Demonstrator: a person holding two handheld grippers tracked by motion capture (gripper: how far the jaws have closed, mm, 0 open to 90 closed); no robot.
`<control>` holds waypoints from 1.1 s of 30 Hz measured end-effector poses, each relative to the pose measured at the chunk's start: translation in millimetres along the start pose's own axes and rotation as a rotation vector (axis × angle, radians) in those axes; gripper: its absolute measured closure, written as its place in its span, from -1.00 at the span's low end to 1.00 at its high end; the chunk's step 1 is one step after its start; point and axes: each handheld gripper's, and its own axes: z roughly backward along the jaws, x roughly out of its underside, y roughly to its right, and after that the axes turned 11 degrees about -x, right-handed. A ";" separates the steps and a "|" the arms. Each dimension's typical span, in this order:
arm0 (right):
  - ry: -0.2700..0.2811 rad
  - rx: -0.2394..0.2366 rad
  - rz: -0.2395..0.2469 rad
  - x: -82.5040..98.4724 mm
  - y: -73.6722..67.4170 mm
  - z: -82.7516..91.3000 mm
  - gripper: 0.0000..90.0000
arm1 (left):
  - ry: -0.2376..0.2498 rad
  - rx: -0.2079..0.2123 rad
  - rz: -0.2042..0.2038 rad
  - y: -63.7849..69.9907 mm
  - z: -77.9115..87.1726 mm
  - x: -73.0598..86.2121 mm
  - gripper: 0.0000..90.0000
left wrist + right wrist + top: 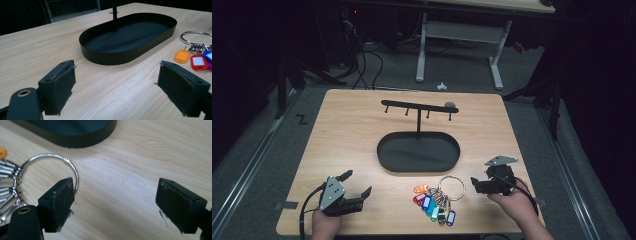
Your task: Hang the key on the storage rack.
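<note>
Shiny metal ring (pixel 50 167); matt black tray (pixel 130 35); wood-grain table (pixel 347 135).

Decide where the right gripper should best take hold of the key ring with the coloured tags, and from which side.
Grip the bare wire of the key ring on its right arc, probably from the right: the tags crowd its left. It lies flat, so come down steeply. The right gripper is open beside that arc.

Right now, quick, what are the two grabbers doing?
Left gripper: open, holding nothing, above the table.
Right gripper: open, holding nothing, one finger beside the key ring.
</note>
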 end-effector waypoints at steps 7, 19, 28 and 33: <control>-0.080 -0.039 0.062 -10.4 -4.9 -4.7 -0.61 | 0.011 0.007 0.015 -1.5 2.4 0.0 -0.67; -0.307 -0.082 0.163 -38.3 -16.0 -9.6 -0.37 | 0.015 0.015 0.006 1.3 -2.2 -1.4 -0.67; -0.383 -0.118 0.155 -51.8 -21.1 -14.8 -0.14 | 0.020 0.020 0.010 2.8 -4.4 -2.4 -0.67; -0.459 -0.147 0.185 -59.3 -24.1 -23.4 0.03 | 0.016 0.019 0.007 2.8 -6.3 -1.9 -0.67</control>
